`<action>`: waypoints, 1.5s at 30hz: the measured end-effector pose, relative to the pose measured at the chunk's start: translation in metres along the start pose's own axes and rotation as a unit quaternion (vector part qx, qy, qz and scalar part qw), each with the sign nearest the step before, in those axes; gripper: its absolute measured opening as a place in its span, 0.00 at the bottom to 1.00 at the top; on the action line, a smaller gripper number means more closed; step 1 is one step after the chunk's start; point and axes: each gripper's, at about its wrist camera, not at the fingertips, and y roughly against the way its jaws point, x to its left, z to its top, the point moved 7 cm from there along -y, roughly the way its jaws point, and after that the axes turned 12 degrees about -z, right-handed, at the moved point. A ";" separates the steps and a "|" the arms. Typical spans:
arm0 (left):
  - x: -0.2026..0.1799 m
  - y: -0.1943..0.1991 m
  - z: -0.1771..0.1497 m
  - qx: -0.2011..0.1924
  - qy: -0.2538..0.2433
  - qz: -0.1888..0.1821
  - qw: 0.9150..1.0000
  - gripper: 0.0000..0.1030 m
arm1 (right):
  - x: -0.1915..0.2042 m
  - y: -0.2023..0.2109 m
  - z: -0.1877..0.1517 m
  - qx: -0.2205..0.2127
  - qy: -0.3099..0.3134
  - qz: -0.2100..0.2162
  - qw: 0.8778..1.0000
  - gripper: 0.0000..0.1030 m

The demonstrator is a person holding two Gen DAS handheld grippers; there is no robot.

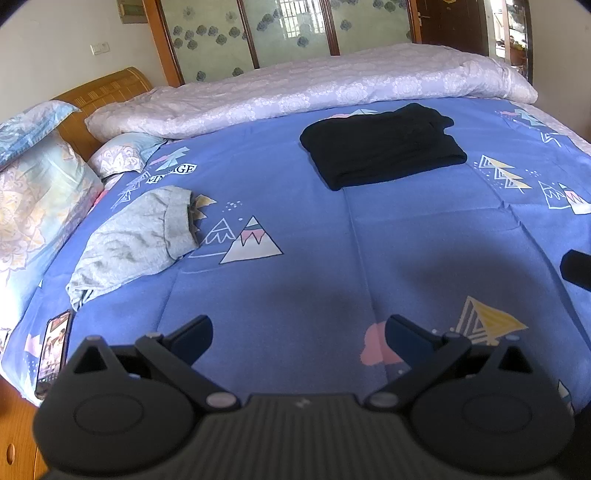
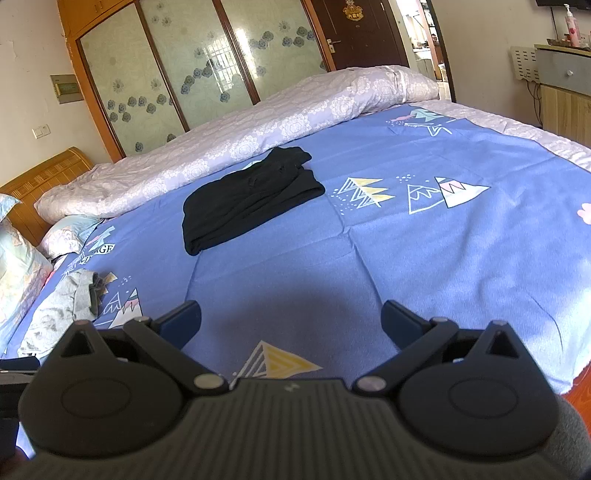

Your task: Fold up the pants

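bed [image 2: 443,240]: blue sheet | wardrobe [image 2: 192,74]: floral glass doors | door [image 2: 362,33]: dark wood

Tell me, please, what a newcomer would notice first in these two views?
First the black pants, folded into a neat stack, far out on the blue bedsheet near the rolled quilt. Next the grey garment, rumpled, at the sheet's left side by the pillows. Both grippers, left and right, hang open over bare sheet, holding nothing.
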 end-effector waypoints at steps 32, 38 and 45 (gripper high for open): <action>-0.001 -0.003 0.000 0.004 -0.003 -0.004 1.000 1.00 | 0.000 0.000 0.000 0.001 -0.001 0.000 1.000 1.00; -0.001 -0.004 0.000 0.003 -0.005 -0.004 1.000 1.00 | -0.001 0.000 0.000 0.001 -0.001 0.001 1.000 1.00; 0.000 -0.005 0.000 0.006 -0.003 -0.003 1.000 1.00 | -0.002 0.000 0.000 0.003 -0.001 0.001 1.000 1.00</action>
